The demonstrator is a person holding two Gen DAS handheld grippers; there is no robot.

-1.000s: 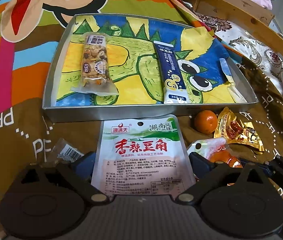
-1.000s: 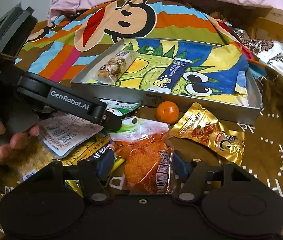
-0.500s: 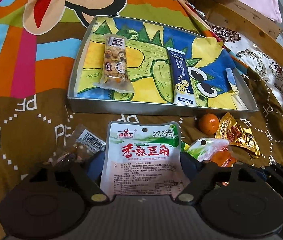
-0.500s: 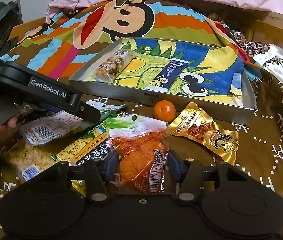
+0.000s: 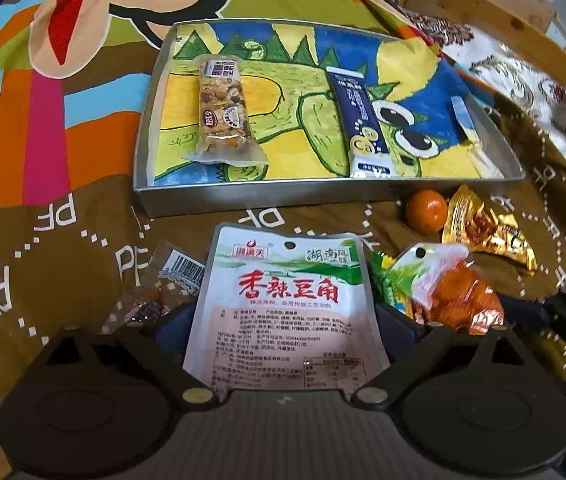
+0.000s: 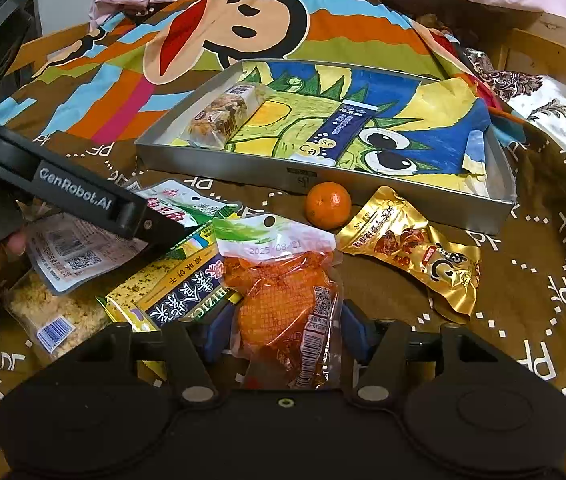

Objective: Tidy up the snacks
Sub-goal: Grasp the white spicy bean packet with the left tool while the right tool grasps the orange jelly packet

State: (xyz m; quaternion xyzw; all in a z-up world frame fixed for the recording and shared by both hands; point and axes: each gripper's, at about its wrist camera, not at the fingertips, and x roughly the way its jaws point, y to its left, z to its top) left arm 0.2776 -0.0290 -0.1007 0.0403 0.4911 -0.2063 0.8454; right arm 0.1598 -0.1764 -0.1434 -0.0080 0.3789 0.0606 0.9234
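Lifted off the bed, the white bean pouch (image 5: 283, 312) is now carried nearer the tray (image 5: 243, 198) at 12 o'clock, clamped in the left tongs (image 5: 283, 332). The right tongs (image 6: 283, 328) are apparently clenched on the orange pouch (image 6: 283, 300). Two bars are counted in the tray, one tangerine (image 6: 329, 205) beside it.
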